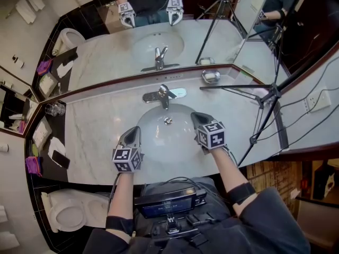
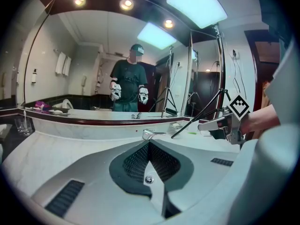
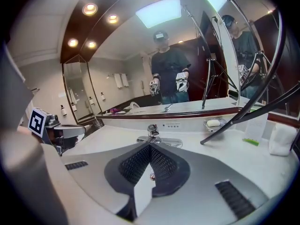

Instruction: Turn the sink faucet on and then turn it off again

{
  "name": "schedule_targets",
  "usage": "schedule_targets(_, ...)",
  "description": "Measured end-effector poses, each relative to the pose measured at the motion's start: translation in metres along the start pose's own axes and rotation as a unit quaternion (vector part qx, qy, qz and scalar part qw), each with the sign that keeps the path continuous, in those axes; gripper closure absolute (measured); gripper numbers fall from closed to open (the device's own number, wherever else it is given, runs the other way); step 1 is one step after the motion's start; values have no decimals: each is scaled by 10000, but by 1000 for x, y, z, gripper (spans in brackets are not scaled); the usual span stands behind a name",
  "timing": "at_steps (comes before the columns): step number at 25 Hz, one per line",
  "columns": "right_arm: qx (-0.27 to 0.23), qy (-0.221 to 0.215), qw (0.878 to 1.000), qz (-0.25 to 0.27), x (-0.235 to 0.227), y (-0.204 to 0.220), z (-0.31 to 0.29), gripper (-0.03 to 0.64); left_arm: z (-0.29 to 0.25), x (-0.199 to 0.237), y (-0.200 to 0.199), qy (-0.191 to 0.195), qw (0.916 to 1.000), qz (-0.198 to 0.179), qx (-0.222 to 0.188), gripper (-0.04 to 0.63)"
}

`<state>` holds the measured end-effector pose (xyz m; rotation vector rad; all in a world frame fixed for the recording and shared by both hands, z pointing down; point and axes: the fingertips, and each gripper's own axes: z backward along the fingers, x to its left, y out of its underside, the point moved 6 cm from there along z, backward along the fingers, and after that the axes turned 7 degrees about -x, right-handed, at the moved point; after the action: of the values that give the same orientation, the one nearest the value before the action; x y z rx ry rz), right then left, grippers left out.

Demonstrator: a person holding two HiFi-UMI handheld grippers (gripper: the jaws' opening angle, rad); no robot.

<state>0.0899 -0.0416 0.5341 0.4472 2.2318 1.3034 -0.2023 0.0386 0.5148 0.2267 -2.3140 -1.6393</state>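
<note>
The chrome faucet point(image 1: 163, 95) stood at the back edge of the white sink basin point(image 1: 159, 136), its lever low and no stream visible, so it looked off. Neither gripper touched it. The left gripper point(image 1: 135, 131) and right gripper point(image 1: 196, 117) hovered over the basin's near side, each with jaws pressed together and holding nothing. The task seemed either not begun or already done. Turning the water on would call for one gripper to reach across the basin and lift the lever. A soap dish point(image 1: 211, 76) sat near the faucet's right. A black tripod bar point(image 1: 233, 87) crossed the marble counter point(image 1: 100, 131) beside it, something the right gripper should avoid. A glass point(image 1: 54, 109) stood well apart at far left.
</note>
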Motion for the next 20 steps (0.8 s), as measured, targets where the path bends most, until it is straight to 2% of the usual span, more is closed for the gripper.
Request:
schedule_targets(3,19,-33,10000,-22,0,-1,-3,598,-2,2,-3,-74,9999,-68,-40,595)
schedule_targets(6,66,-81,9999,-27,0,-2,-6,598,-6,3,-4,-138,9995,-286,23,595)
schedule_targets(9,122,-150,9998,-7,2,-2,-9,598,-16,-1,-4,-2,9982,-578,130,513)
schedule_targets(12,152,-196,9997,24,3,-3,-13,598,-34,-9,-6,279,9928,-1134,274,467)
schedule_targets(14,172,-195,9997,45,2,-3,-15,598,-52,-16,-6,479,9838,-1681,406,435)
schedule_targets(16,194,-178,9996,50,0,-3,-16,597,-71,-19,-3,608,9700,-2291,534,395)
schedule_targets(18,207,-160,9996,59,-2,-4,-18,598,-92,-23,-5,680,9505,-2974,587,364)
schedule_targets(20,209,-147,9996,78,-4,-6,-21,597,-114,-30,-14,687,9271,-3643,544,347)
